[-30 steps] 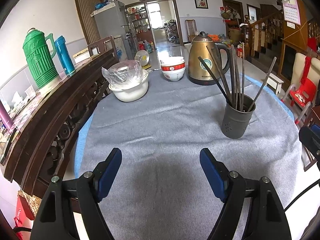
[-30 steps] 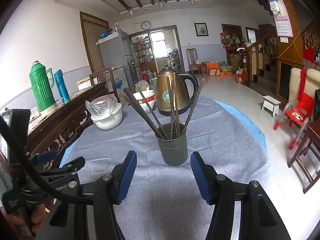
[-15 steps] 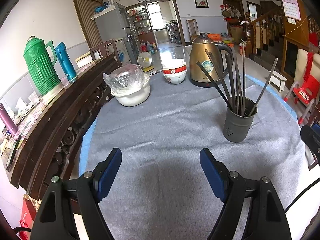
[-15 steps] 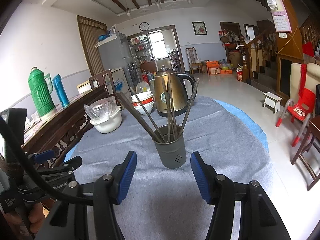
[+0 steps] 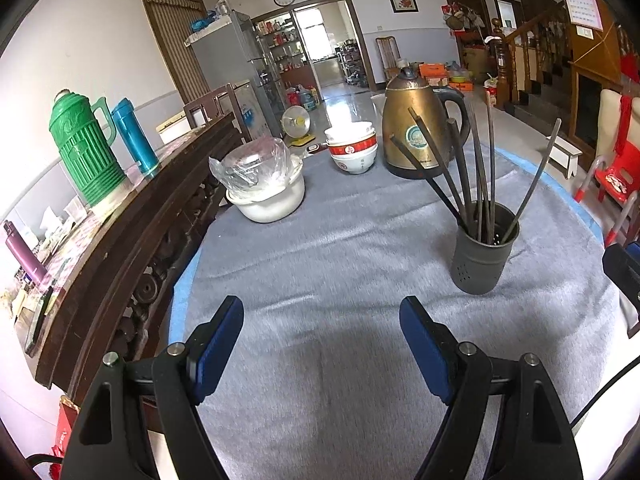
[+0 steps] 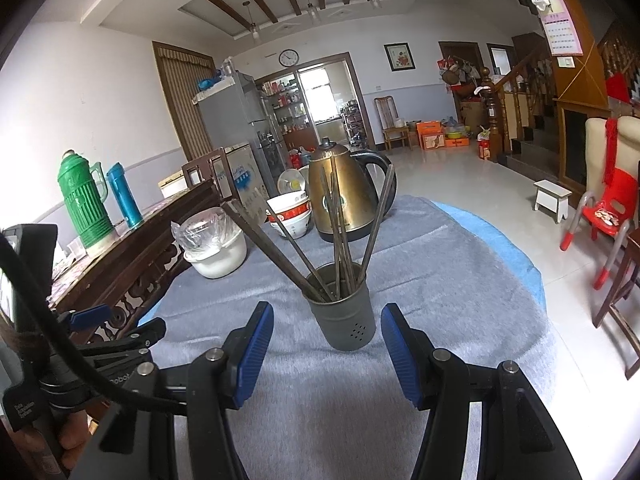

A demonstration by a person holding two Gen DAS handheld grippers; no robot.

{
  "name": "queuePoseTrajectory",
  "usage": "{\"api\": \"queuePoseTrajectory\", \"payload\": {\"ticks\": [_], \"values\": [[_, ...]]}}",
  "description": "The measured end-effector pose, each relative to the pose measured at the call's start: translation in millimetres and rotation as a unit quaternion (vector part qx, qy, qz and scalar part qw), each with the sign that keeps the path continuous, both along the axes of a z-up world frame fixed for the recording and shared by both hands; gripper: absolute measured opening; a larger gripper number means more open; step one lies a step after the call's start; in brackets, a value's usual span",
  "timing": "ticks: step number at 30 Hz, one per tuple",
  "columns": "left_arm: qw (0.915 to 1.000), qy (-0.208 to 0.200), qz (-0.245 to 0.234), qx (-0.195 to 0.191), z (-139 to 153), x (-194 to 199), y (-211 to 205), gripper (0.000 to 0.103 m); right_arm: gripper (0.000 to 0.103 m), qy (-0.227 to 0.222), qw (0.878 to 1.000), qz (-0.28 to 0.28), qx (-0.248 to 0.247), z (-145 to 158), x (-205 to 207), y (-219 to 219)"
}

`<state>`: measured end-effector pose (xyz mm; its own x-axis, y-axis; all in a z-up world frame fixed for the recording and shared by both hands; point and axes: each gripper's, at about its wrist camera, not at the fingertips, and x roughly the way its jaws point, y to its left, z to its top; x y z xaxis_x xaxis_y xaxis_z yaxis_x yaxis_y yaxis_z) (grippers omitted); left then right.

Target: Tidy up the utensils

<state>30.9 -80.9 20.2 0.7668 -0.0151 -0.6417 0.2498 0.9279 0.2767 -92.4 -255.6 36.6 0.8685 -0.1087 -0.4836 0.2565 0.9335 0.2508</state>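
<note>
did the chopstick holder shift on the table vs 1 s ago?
Cannot tell. The chopstick holder keeps its place before the kettle in both views; its drift in frame looks like camera motion.

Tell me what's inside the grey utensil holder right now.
The grey utensil holder holds several dark chopsticks, leaning apart in different directions. Their lower ends and the holder's bottom are hidden by its wall.

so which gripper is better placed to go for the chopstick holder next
Right. The right gripper is open with the holder centred just ahead of it; the left gripper faces bare cloth, holder off to its right.
</note>
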Motion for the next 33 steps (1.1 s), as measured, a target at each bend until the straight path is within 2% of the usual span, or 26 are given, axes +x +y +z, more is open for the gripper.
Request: {"api": "queuePoseTrajectory", "payload": {"ticks": [13,33], "values": [[0.9998,-0.018,0.009,0.01,15,6,-10,0.081,0.061,-0.01,1.0,0.0,-0.012,11,9,-17],[0.9987,-0.045,-0.006,-0.021,44,5,-10,0.081,0.061,-0.027,0.999,0.001,-0.034,32,19,-8]]}}
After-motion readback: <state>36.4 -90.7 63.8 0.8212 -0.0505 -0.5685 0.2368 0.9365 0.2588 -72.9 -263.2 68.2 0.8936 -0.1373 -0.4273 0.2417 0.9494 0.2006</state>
